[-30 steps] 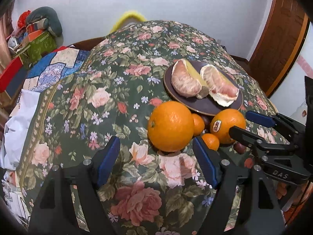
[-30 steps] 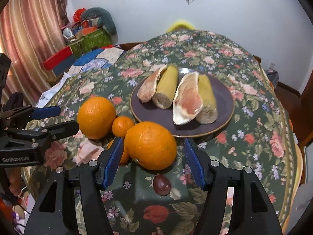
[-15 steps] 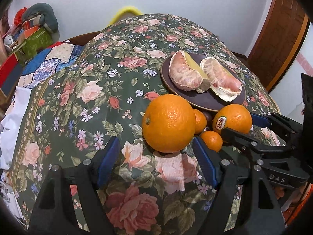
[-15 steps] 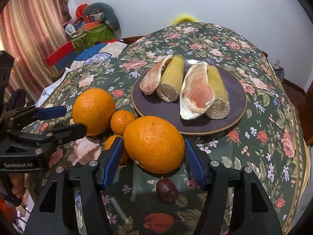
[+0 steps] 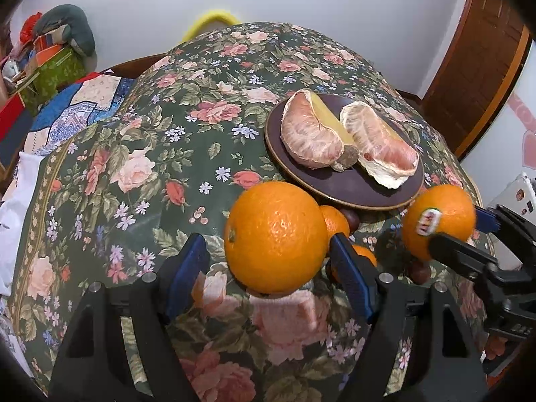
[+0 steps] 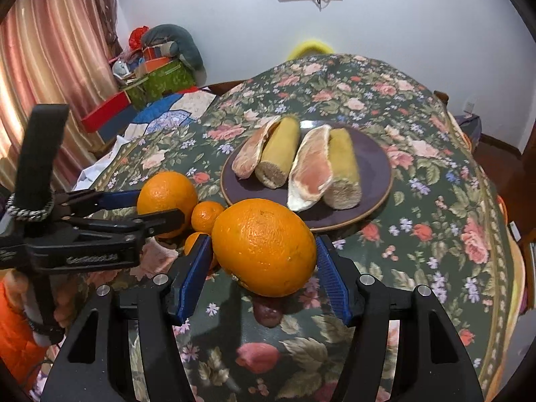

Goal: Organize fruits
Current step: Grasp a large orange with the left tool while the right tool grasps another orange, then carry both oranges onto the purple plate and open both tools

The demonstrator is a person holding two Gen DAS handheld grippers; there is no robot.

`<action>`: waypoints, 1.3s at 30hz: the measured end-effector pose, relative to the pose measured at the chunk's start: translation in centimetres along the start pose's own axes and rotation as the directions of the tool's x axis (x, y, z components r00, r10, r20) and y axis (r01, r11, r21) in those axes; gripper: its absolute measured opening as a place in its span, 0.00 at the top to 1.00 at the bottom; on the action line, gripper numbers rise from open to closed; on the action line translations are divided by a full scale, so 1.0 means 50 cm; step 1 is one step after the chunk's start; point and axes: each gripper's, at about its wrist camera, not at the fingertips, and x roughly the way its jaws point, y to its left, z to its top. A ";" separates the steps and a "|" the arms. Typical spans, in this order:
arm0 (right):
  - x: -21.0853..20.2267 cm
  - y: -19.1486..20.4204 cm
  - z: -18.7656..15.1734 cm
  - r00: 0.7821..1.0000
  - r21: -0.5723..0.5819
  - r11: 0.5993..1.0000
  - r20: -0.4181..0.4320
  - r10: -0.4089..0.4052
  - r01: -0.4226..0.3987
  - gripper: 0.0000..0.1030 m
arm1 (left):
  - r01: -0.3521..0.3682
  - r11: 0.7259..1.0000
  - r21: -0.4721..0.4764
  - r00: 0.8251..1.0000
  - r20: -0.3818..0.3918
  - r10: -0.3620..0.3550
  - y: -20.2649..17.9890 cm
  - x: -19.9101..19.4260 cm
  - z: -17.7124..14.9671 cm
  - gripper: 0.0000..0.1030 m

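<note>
A big orange rests on the flowered tablecloth between the fingers of my left gripper. That gripper is open, with a gap at its left pad. My right gripper is shut on a stickered orange, pads against both its sides. The left wrist view shows that stickered orange at the right. Behind both stands a dark plate with peeled pomelo pieces. Two small mandarins lie between the oranges.
A small dark fruit lies under the held orange, another shows near it. The table's edge curves at the right. Boxes and cushions are piled beyond the far left; a yellow chair back stands behind.
My left gripper has slid forward around the big orange. My right gripper closed in on the stickered orange, then drew it away from the mandarins, over the dark fruit.
</note>
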 end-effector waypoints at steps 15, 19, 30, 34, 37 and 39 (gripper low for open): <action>-0.036 -0.056 -0.006 0.999 0.044 0.998 0.031 -0.037 0.035 0.42 | 0.042 0.998 -0.055 0.999 -0.014 -0.042 0.006 0.015 0.002 0.39; -0.042 -0.069 -0.005 0.998 0.053 0.998 0.039 -0.047 0.044 0.42 | 0.018 0.999 -0.040 1.000 -0.010 -0.018 -0.001 0.002 -0.001 0.39; -0.052 -0.107 0.009 0.996 0.080 0.995 0.066 -0.067 0.062 0.42 | 0.067 0.998 -0.022 0.996 0.069 -0.065 -0.041 -0.049 0.043 0.39; -0.053 -0.118 0.021 0.994 0.081 0.994 0.076 -0.076 0.070 0.42 | 0.087 0.996 0.003 0.993 0.078 -0.087 -0.070 -0.045 0.060 0.39; -0.053 -0.126 0.026 0.993 0.088 0.994 0.085 -0.078 0.070 0.42 | 0.101 0.995 0.011 0.993 0.063 -0.101 -0.086 -0.026 0.068 0.39; -0.054 -0.132 0.026 0.993 0.097 0.993 0.089 -0.073 0.065 0.42 | 0.103 0.995 0.014 0.993 0.048 -0.104 -0.097 -0.007 0.072 0.39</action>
